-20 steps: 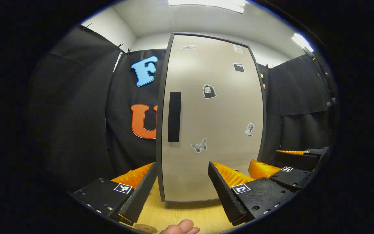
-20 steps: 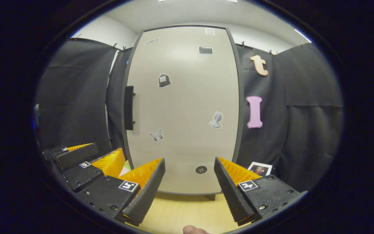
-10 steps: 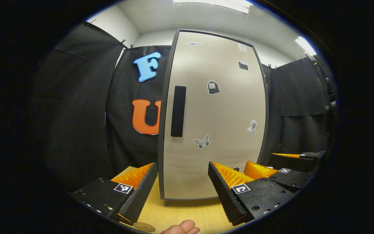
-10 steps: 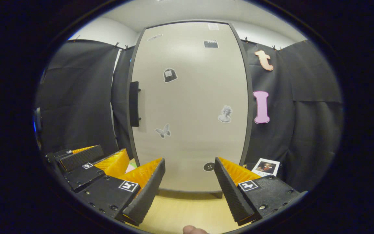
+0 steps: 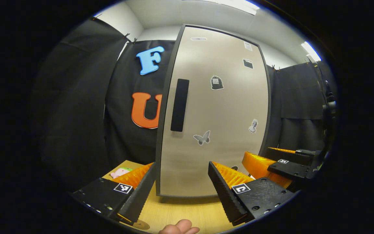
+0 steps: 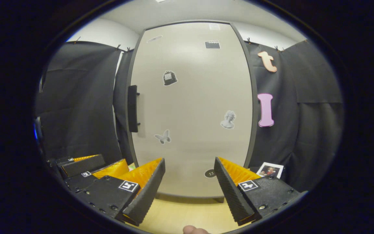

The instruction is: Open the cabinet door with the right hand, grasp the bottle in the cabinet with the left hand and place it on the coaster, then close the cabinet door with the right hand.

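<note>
The cabinet door [image 5: 219, 123] stands upright on the wooden tabletop [image 5: 187, 213], shut flat against its dark frame. It is a tall pale grey-beige panel with a thin dark border. A long black vertical handle [image 5: 179, 104] sits near its left edge, about halfway up. Small stickers dot the panel, among them a butterfly [image 5: 202, 138] low down and a bust [image 5: 253, 125] toward the right. In the right gripper view the same door [image 6: 193, 107] faces squarely forward. A round brown coaster [image 5: 140, 224] lies flat on the tabletop at the near left edge.
</note>
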The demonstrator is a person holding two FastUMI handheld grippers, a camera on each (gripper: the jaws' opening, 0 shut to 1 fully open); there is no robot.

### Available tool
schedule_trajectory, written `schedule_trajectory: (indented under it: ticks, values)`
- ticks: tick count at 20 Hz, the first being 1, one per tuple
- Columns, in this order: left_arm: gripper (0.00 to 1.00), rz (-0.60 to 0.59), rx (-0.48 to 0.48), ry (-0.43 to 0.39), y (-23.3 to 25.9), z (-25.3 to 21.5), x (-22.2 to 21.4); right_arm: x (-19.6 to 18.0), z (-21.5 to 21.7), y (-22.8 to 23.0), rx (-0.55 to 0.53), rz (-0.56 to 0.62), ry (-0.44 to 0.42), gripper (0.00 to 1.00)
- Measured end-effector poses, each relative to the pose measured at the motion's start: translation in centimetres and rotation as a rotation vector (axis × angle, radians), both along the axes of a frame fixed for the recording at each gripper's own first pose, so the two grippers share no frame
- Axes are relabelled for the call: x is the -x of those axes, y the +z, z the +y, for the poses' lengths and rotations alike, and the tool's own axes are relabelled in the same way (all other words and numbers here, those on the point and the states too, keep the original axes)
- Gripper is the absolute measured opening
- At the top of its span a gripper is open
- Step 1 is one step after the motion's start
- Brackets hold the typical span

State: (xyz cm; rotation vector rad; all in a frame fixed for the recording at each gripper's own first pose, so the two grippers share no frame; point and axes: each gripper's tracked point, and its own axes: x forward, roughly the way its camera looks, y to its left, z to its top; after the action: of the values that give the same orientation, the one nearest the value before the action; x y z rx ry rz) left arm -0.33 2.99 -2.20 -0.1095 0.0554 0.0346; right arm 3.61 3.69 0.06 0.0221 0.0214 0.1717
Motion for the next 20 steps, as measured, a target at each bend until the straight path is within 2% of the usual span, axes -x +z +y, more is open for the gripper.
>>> schedule_trajectory:
  ticks: [2, 7, 9, 15, 20]
  values:
    - [0.95, 0.009, 0.005, 0.005, -0.3, 0.6, 0.6, -0.8, 0.3, 0.1, 0.018, 0.0, 0.006, 0.97]
    - [0.95, -0.026, -0.103, 0.028, 0.0, 1.8, 2.1, -3.0, 2.7, 1.3, 0.052, -0.036, 0.062, 0.97]
    - [0.95, -0.021, -0.119, 0.035, 0.1, 2.0, 2.7, -3.9, 4.4, 1.6, 0.064, -0.042, 0.101, 0.97]
    - [0.95, -0.01, -0.108, 0.109, 0.2, 5.1, 4.1, -6.1, 10.1, 3.8, 0.08, -0.089, 0.228, 0.97]
    - [0.95, 0.027, -0.089, 0.186, -1.1, 7.8, 5.5, -7.2, 14.5, 7.2, 0.073, -0.188, 0.3, 0.97]
